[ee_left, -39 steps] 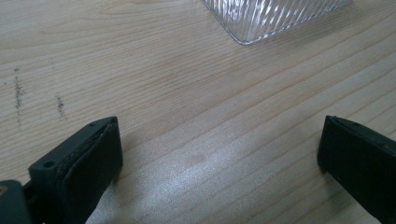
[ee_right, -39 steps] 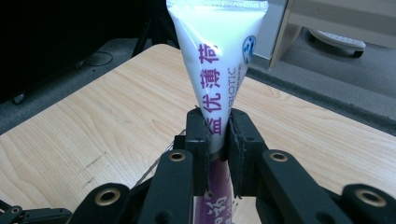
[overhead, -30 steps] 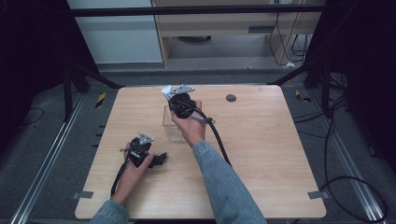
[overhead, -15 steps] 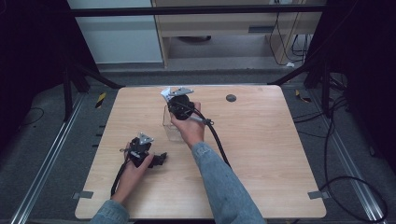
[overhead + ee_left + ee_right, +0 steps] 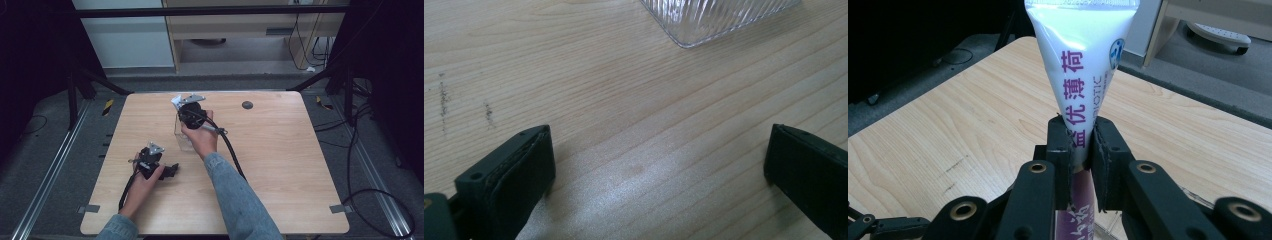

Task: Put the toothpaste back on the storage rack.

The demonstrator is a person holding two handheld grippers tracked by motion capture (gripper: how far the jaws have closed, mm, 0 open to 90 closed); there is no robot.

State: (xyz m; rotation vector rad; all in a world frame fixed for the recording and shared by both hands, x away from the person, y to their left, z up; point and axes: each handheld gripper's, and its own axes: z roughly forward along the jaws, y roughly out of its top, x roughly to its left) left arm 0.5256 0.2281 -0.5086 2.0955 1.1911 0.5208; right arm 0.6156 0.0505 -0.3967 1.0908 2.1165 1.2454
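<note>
- The table (image 5: pixel 280 165) carries the whole job, and you appear to be midway through it: your right gripper (image 5: pixel 1082 142) holds a white tube (image 5: pixel 1080 60) upright, directly above a clear ribbed container (image 5: pixel 184 137). I judge this the placing or lifting step at that container.
- The container sits just below the right gripper and under your right hand (image 5: pixel 201 139); from the left gripper (image 5: pixel 659 165) it lies ahead, near but apart, its ribbed corner (image 5: pixel 714 20) showing beyond the jaws.
- Next, you likely need a straight vertical move, keeping the tube centred over the container's opening so it does not catch the rim.
- Your right forearm reaches forward across the table, with the gripper pointing away from you.
- The right jaws are pinched onto the tube's narrow lower part.
- The left jaws stand spread wide, empty, low over bare wood.
</note>
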